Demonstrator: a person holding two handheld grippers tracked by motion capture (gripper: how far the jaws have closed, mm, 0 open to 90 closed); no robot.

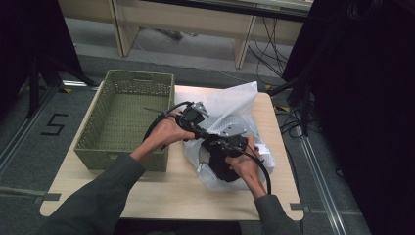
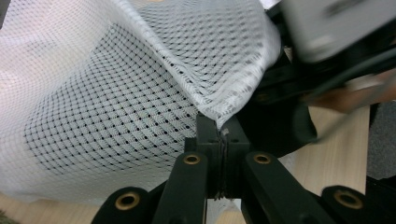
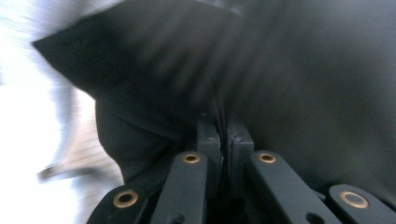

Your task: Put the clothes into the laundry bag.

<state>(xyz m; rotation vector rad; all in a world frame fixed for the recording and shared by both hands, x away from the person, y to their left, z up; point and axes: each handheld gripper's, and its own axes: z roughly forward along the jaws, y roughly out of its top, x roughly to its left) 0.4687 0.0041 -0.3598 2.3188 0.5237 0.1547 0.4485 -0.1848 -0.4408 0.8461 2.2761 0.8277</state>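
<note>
A white mesh bag (image 1: 231, 105) lies on the right half of the wooden table (image 1: 161, 196), with a black garment (image 1: 220, 169) at its mouth. My left gripper (image 1: 201, 133) is shut on the edge of the bag; in the left gripper view the mesh bag (image 2: 116, 102) is pinched between the closed jaws of the left gripper (image 2: 222, 129), and the black garment (image 2: 280, 130) shows behind. My right gripper (image 1: 219, 155) is close beside it, shut on the garment. In the blurred right gripper view, the black garment (image 3: 303, 93) runs into the closed jaws of the right gripper (image 3: 223, 128).
A green woven basket (image 1: 122, 159) stands on the left half of the table, beside my left forearm. Bare tabletop lies in front of the bag toward the near edge. Cables and dark stands lie on the floor to the right of the table.
</note>
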